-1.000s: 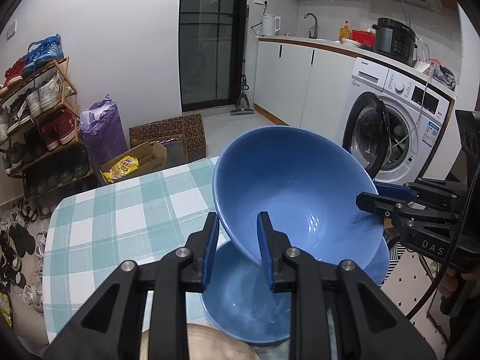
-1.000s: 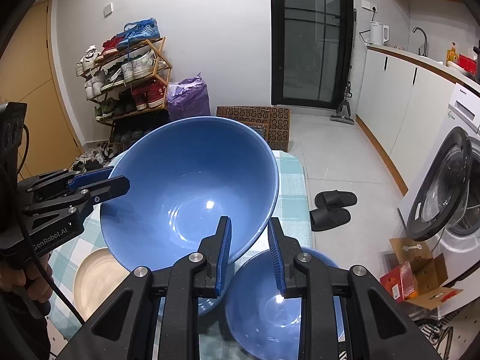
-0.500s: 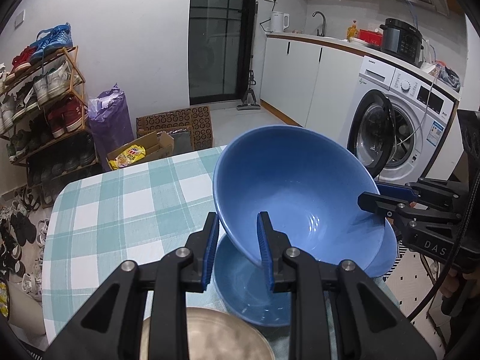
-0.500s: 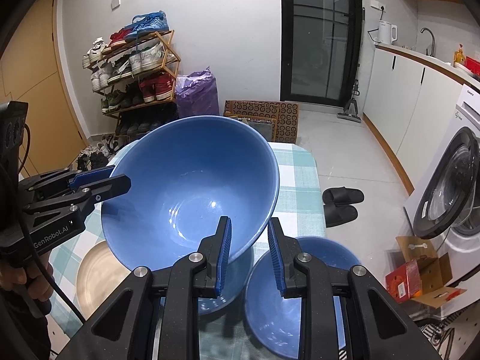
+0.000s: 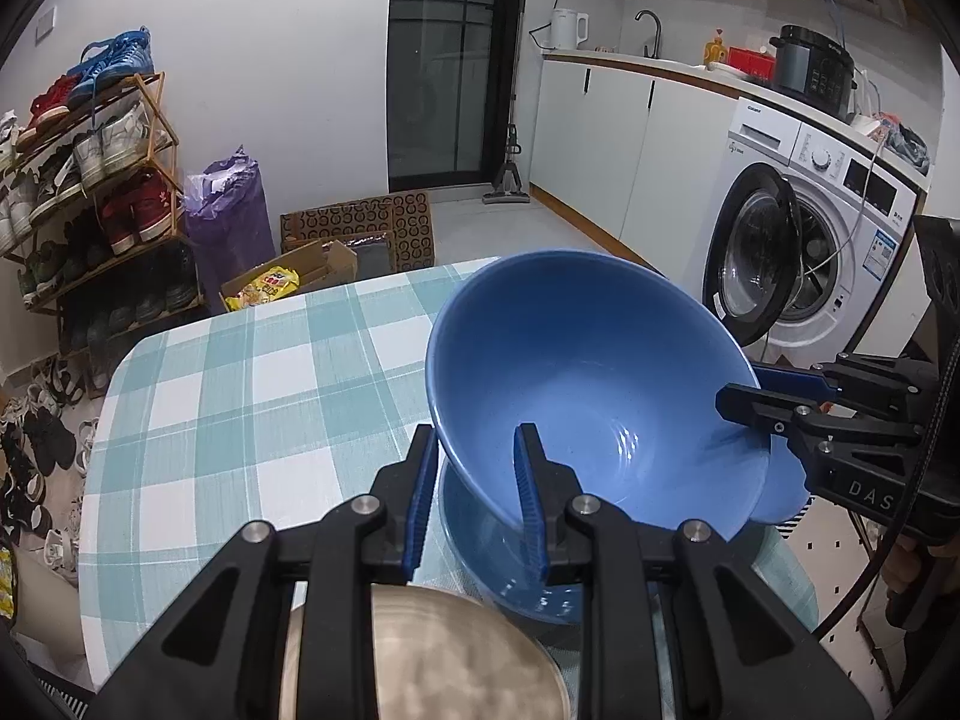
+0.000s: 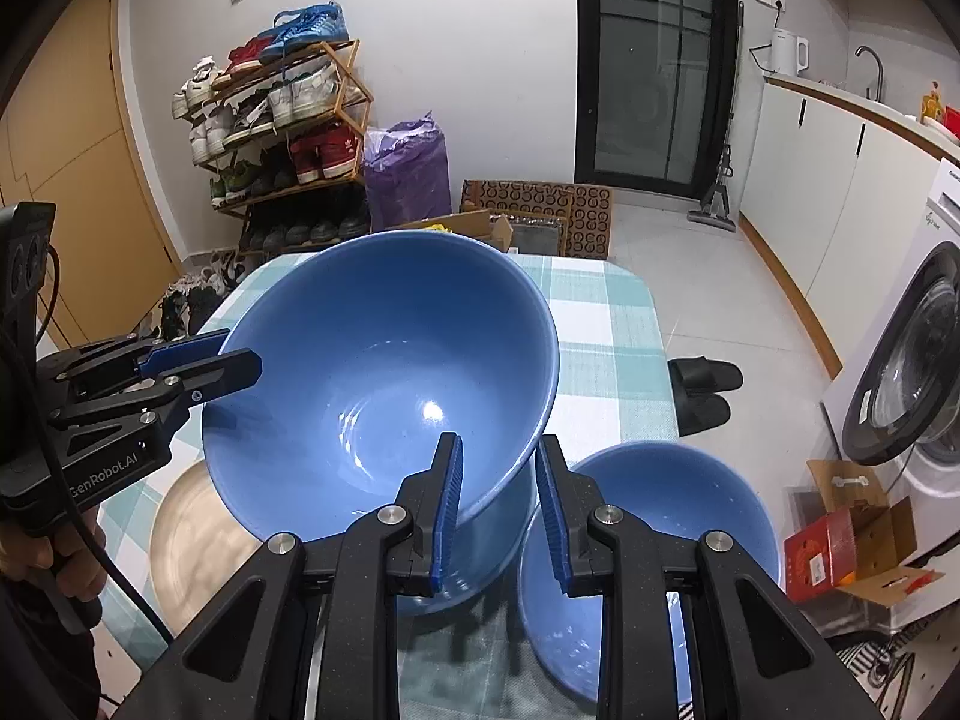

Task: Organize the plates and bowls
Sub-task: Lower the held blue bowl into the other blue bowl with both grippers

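A large blue bowl (image 5: 588, 372) (image 6: 384, 372) hangs above the table, held by both grippers on opposite sides of its rim. My left gripper (image 5: 474, 498) is shut on the near rim; in the right wrist view it (image 6: 228, 360) grips the left rim. My right gripper (image 6: 498, 498) is shut on the near right rim; in the left wrist view it (image 5: 744, 396) grips the right rim. Directly below sits a second blue bowl (image 5: 480, 546) (image 6: 486, 546). A third blue bowl (image 6: 648, 546) sits to its right. A tan plate (image 5: 420, 654) (image 6: 192, 540) lies on the left.
The table carries a teal and white checked cloth (image 5: 240, 420). Its right edge (image 6: 654, 324) drops to a tiled floor with slippers (image 6: 702, 384). A washing machine (image 5: 798, 240) stands to the right, a shoe rack (image 6: 276, 138) behind.
The held bowl has come down closer to the bowl beneath it. Both grippers keep their hold, and more of the table shows beyond the bowl.
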Motion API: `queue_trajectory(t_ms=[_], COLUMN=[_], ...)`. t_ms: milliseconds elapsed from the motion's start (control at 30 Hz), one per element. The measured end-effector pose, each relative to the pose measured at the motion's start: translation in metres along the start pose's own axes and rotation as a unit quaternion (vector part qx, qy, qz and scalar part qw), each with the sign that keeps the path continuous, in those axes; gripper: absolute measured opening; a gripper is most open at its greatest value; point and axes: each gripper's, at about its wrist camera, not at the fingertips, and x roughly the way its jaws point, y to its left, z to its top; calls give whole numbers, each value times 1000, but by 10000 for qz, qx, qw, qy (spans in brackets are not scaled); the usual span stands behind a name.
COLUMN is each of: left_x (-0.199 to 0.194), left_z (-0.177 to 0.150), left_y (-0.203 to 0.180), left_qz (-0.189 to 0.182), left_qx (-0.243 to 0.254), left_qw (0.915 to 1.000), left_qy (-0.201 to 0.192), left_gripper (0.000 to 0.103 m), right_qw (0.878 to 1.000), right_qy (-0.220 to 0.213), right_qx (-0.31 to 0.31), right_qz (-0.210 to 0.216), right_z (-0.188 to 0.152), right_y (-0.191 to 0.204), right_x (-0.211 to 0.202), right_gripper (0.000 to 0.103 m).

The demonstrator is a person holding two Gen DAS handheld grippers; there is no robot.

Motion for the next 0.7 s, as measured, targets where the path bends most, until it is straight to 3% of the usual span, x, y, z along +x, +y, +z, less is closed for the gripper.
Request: queue_trajectory(t_ms=[700], left_x=[23], left_z=[-26], left_y=[4], left_qz=[-1], left_qx=[-120], left_qw=[9995], left_qy=[305], left_gripper=[24], right_qw=[9995], right_qy=[319], right_qx=[-17], right_qz=[32], right_z=[-24], right_y=[3], right_x=[30], right_gripper=[25])
